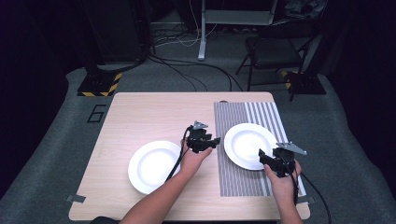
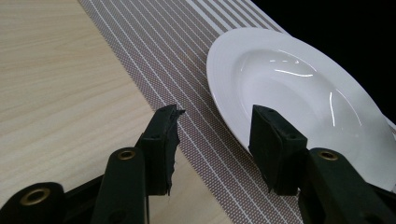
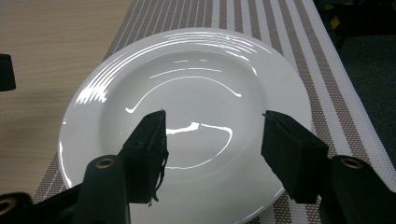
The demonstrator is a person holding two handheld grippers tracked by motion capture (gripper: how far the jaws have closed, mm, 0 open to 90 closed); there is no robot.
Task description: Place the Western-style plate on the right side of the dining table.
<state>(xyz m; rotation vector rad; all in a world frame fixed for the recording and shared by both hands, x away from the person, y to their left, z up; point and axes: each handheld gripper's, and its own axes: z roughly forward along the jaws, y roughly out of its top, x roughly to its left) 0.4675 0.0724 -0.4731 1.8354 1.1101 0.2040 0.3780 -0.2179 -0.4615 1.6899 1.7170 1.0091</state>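
Plate (image 1: 250, 144) on striped placemat (image 1: 243, 184), wooden table (image 1: 140, 116), dark room; left gripper (image 1: 205, 142) and right gripper (image 1: 273, 161) flank it, jaws apart, empty.

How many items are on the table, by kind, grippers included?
Round white ceramic plates: 2, one on bare wood, one on the mat
Striped woven placemat: 1
Black two-jaw grippers: 2, left gripper, right gripper, both open
Total: 5

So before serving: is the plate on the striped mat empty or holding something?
Empty: the plate on the striped mat shows bare white glaze with light reflections.
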